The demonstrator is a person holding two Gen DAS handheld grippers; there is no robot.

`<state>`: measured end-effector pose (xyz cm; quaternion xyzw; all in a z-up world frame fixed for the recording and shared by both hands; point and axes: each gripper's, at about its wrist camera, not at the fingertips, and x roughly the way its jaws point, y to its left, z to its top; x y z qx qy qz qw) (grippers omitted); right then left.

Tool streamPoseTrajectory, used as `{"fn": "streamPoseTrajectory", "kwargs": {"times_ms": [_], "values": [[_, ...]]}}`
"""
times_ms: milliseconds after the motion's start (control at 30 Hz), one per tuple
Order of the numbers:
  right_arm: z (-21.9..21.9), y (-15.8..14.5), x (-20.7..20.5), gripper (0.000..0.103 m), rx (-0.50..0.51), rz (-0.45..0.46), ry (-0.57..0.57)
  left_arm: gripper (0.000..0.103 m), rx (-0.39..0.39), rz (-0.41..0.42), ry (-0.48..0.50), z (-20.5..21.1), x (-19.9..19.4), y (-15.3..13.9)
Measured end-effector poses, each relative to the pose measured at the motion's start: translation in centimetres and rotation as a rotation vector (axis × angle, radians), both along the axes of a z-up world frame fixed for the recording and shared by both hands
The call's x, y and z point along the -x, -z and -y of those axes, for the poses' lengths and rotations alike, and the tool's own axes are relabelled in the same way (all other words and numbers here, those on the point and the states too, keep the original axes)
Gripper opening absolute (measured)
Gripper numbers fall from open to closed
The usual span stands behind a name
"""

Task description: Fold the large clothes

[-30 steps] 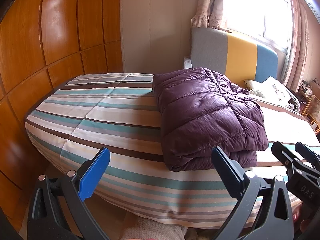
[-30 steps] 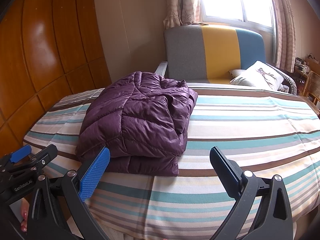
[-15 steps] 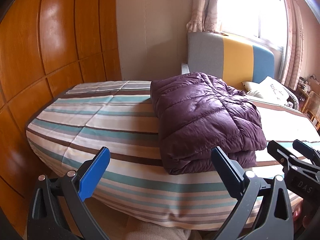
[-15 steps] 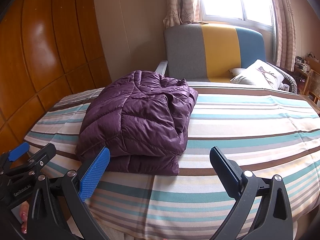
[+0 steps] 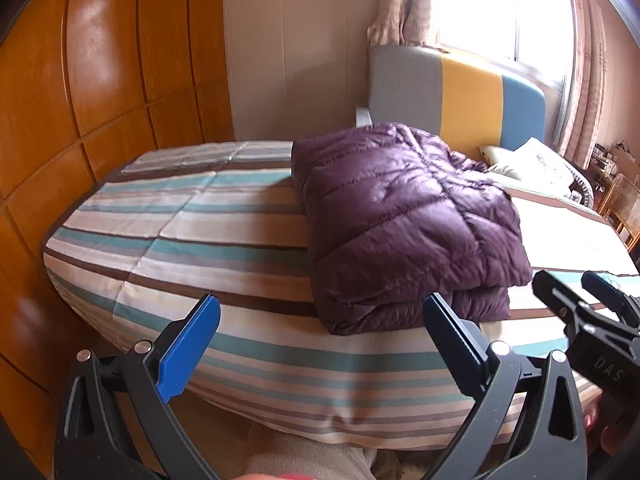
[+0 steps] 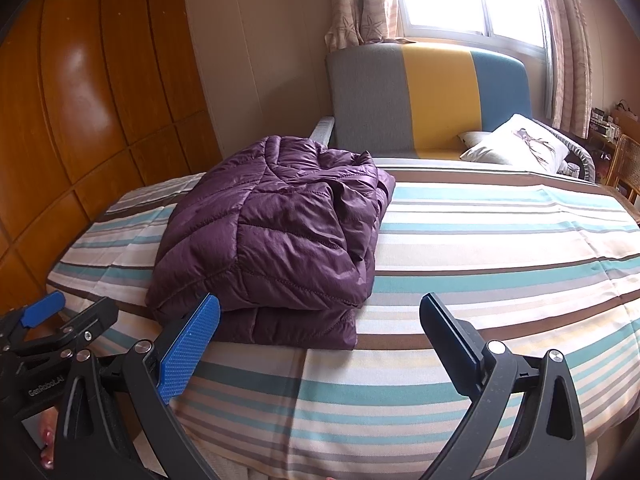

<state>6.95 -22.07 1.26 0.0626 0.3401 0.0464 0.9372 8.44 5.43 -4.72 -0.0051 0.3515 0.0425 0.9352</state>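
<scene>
A purple quilted down jacket [image 5: 404,220] lies folded in a thick rectangular bundle on the striped bed [image 5: 192,240]; it also shows in the right wrist view [image 6: 276,236]. My left gripper [image 5: 320,328] is open and empty, held back off the bed's near edge, left of the jacket's front. My right gripper [image 6: 320,326] is open and empty, held in front of the jacket's near right corner, not touching it. Each gripper shows at the side of the other's view: the right one [image 5: 588,300] and the left one [image 6: 60,316].
A wooden panelled wall [image 5: 80,120] runs along the left of the bed. A grey, yellow and blue sofa back [image 6: 424,96] with a white cushion [image 6: 516,140] stands behind the bed under the window. A wicker chair [image 6: 624,160] is at far right.
Both grippers have drawn back and risen slightly from the bed, the left more than the right. The jacket has not moved. Both stay open.
</scene>
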Motion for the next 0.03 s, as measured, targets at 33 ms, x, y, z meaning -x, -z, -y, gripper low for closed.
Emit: {"fn": "streamPoseTrajectory", "kwargs": {"times_ms": [33], "values": [[0.29, 0.11, -0.25, 0.100, -0.001, -0.004, 0.012, 0.101, -0.004, -0.010, -0.003, -0.10, -0.26, 0.18]]}}
